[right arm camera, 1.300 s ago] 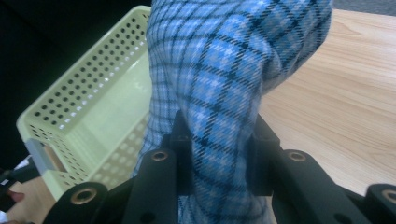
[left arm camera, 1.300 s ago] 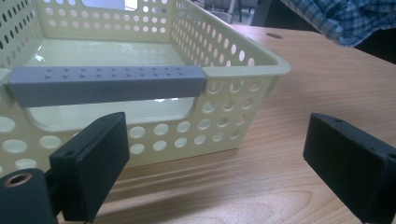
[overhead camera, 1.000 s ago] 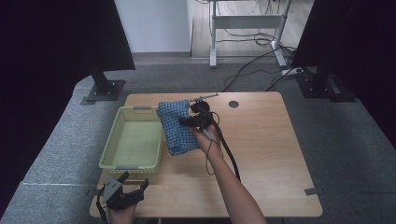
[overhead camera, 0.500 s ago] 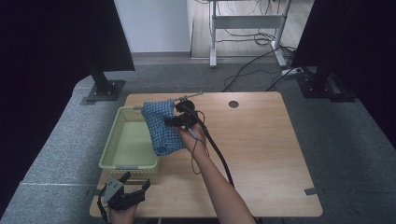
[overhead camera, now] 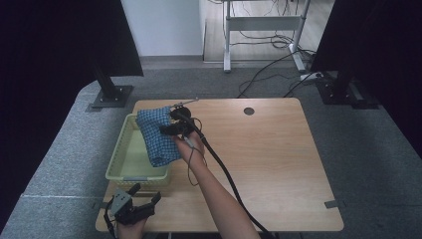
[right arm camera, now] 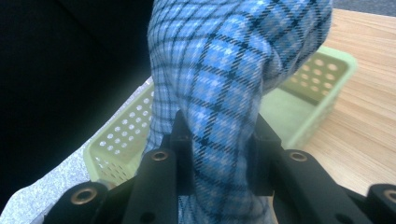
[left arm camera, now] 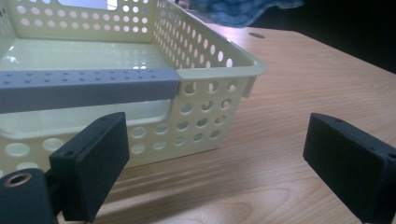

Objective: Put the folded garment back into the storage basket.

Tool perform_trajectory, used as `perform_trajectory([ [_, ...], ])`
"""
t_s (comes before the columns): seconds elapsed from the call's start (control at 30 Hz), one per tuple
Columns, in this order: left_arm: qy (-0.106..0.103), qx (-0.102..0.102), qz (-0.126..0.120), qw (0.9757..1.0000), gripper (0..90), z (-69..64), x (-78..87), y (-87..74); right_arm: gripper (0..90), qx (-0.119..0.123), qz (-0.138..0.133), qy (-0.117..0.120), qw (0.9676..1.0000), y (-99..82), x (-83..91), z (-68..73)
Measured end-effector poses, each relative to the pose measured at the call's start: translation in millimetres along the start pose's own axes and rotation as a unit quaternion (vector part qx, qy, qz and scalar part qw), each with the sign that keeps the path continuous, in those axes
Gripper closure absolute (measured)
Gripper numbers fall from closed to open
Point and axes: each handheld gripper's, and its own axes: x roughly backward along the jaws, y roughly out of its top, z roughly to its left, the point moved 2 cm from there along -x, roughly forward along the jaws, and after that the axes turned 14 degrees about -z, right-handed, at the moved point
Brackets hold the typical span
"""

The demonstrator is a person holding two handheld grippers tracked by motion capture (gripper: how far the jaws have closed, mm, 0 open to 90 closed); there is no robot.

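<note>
A blue checked cloth (overhead camera: 156, 137) hangs over the right rim of a pale green perforated basket (overhead camera: 130, 174). My right gripper (overhead camera: 171, 128) is shut on the cloth and holds it above the basket. In the right gripper view the cloth (right arm camera: 229, 88) is pinched between the black jaws, with the basket (right arm camera: 322, 70) below. My left gripper (overhead camera: 142, 198) rests open near the table's front left corner, just in front of the basket. In the left gripper view its pads (left arm camera: 93, 158) stand wide apart before the basket's grey handle (left arm camera: 88, 86), with nothing between them.
The wooden table (overhead camera: 268, 149) has a round cable hole (overhead camera: 249, 111) near its far edge. A black cable (overhead camera: 224, 169) trails from the right gripper along the forearm. Dark stands and a desk frame (overhead camera: 263, 30) lie beyond the table on the grey floor.
My right gripper has carried the cloth leftward from the table's middle to above the basket's right side. The left gripper has stayed where it was.
</note>
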Motion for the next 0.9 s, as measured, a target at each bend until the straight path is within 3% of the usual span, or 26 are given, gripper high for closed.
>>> perform_trajectory([
  [0.53, -0.018, 0.000, 0.002, 0.9998, 6.9, -3.0, -1.1, 1.0, 69.5, 0.001, -0.002, -0.002, 1.0000, -3.6, -35.9, 19.7],
  [0.9, -0.020, 0.000, 0.000, 0.9998, 7.0, -1.5, -1.2, 2.1, 69.4, -0.003, -0.019, -0.004, 0.9998, -3.0, -55.0, 33.8],
])
